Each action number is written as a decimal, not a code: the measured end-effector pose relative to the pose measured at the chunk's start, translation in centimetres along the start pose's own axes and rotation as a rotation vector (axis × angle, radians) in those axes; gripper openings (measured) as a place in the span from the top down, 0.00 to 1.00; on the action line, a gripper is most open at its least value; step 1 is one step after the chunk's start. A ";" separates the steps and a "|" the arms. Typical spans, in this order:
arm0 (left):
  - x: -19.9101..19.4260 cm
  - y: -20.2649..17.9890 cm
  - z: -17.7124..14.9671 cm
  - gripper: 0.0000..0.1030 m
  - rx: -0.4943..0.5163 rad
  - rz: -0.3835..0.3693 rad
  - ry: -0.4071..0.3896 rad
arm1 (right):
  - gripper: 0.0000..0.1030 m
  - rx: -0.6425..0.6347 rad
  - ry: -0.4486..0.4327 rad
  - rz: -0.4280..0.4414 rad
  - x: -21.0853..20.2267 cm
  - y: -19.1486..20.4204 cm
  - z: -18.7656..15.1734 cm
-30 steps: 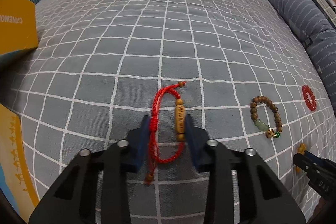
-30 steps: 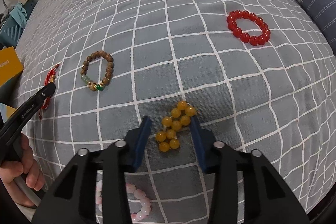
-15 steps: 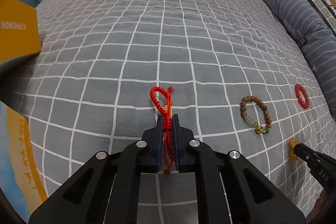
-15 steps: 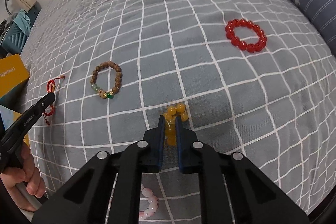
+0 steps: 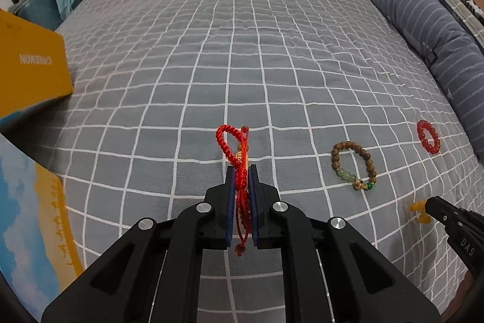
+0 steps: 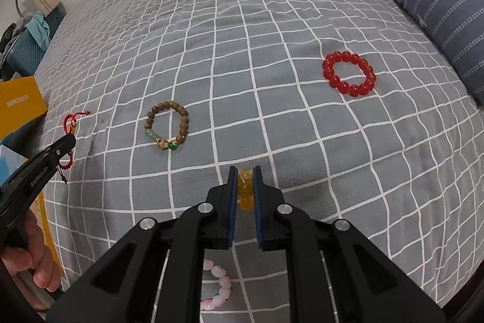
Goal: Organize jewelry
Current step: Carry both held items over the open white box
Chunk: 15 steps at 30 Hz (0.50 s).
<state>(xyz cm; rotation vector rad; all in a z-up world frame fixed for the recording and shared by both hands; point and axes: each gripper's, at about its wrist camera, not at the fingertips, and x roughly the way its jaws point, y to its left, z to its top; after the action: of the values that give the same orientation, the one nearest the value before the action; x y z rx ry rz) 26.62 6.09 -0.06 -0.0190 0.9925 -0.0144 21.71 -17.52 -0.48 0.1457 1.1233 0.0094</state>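
Between your left gripper's (image 5: 241, 183) closed jaws sits the red cord bracelet (image 5: 234, 146); the right gripper (image 6: 243, 182) pinches the yellow bead bracelet (image 6: 244, 191) just above the bed cover (image 5: 211, 50). Carry both level and slowly, because the cord dangles. No tray shows; most yellow beads hide behind the pads.

Left tool (image 5: 241, 182): went from open to clamped on the red cord bracelet (image 5: 237, 153); bracelet pinched upright
Right tool (image 6: 243, 182): closed onto the yellow bead bracelet (image 6: 244, 189); beads bunched between its pads
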 end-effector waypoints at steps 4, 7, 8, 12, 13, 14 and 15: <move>-1.4 -0.6 -0.1 0.92 0.026 0.025 -0.037 | 0.91 -0.013 -0.022 -0.002 -0.9 0.4 0.0; -2.5 -0.8 -0.1 0.92 0.035 0.030 -0.057 | 0.91 -0.021 -0.041 -0.001 -1.7 0.7 0.0; -2.9 -0.9 -0.1 0.92 0.038 0.025 -0.060 | 0.91 -0.024 -0.047 0.001 -2.1 0.8 0.1; -4.4 -1.1 -0.2 0.92 0.045 0.006 -0.073 | 0.91 -0.043 -0.081 0.006 -3.6 1.6 0.1; -4.9 -1.1 -0.2 0.92 0.047 0.004 -0.080 | 0.91 -0.047 -0.087 0.009 -3.9 1.8 0.1; -5.4 -1.1 -0.2 0.92 0.049 0.002 -0.086 | 0.91 -0.052 -0.094 0.011 -4.2 2.0 0.1; -5.8 -1.1 -0.3 0.92 0.050 0.000 -0.090 | 0.91 -0.058 -0.105 0.013 -4.7 2.3 0.1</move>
<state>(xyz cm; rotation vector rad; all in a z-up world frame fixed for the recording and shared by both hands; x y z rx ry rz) 23.20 5.10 4.72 0.0259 0.9020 -0.0378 19.90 -15.59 4.07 0.1003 1.0160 0.0455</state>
